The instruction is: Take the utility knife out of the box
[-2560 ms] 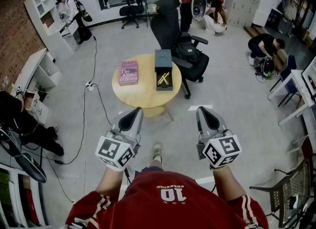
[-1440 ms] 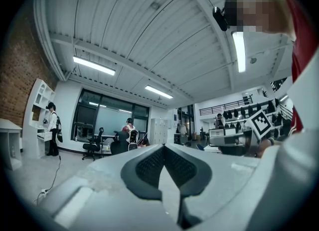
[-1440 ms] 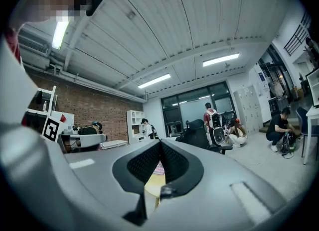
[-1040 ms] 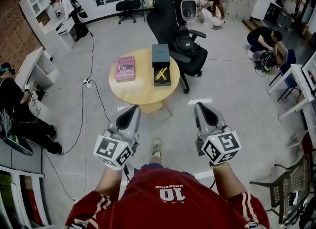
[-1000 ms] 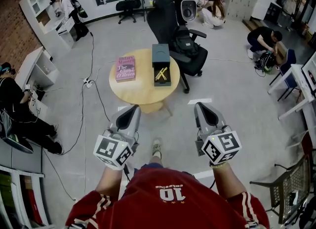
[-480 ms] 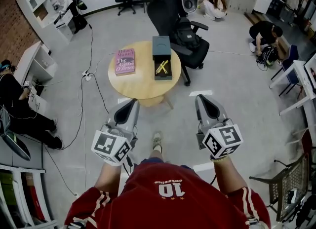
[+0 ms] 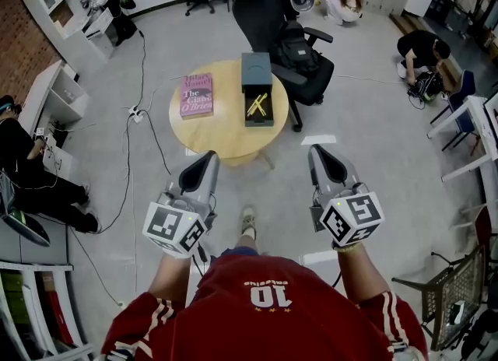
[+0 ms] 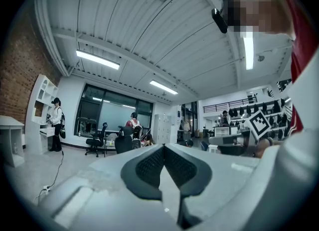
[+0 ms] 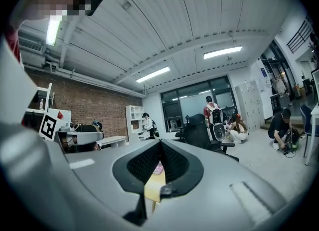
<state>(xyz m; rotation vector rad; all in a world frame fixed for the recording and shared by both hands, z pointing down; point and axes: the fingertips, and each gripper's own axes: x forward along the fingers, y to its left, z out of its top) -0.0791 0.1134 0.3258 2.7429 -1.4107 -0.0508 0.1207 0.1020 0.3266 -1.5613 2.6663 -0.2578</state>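
Advancing closer to the yellow utility knife (image 7: 257, 105) in its dark open box (image 7: 257, 79), the left gripper (image 7: 208, 159) and right gripper (image 7: 318, 153) are travelling closed and empty, not yet within reach.

Yellow utility knife (image 7: 257, 106) lying diagonally inside open dark box (image 7: 257, 97).
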